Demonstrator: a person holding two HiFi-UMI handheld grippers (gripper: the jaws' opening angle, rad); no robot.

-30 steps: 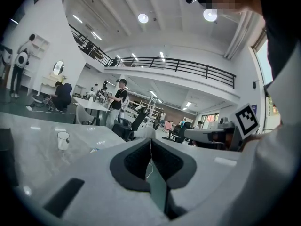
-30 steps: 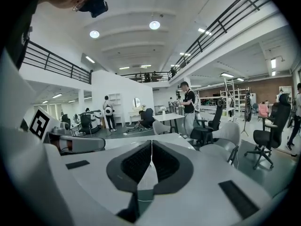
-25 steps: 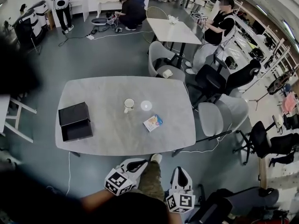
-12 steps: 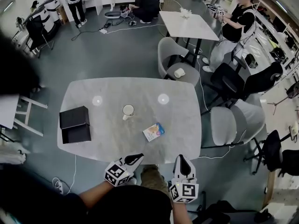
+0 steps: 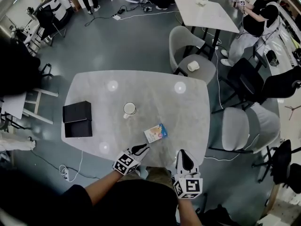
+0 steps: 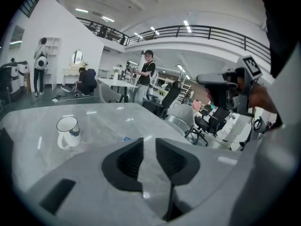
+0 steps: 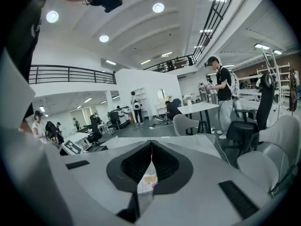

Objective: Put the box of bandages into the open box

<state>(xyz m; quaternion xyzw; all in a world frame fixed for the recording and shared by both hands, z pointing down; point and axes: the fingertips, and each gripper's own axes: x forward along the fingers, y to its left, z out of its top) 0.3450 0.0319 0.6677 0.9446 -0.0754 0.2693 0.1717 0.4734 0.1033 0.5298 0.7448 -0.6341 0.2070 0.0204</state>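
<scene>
Probably light and stiff: a small, flat cardboard box of bandages (image 5: 155, 133), glossy enough to slide on the smooth table (image 5: 155, 91) if nudged. Best taken across the two long edges and pinched gently, so as not to crush the thin card. Too flat for an easy grab from above, so likely calling for a low approach from the side.

Lying flat below and to the right of the mug (image 5: 129, 109), toward the near edge. Black open box (image 5: 78, 119) well to the left of the mug, lid folded back.

Also below and right of the mug, the left gripper (image 5: 142, 148): just short of the bandages, not touching, with jaws parted by a narrow slit, just now easing open, nothing between them. Farther right of the mug, off the near edge, the right gripper (image 5: 182, 154): jaws pressed together, empty, aimed roughly at the bandages, though only a small colourful patch shows past the tips.
</scene>
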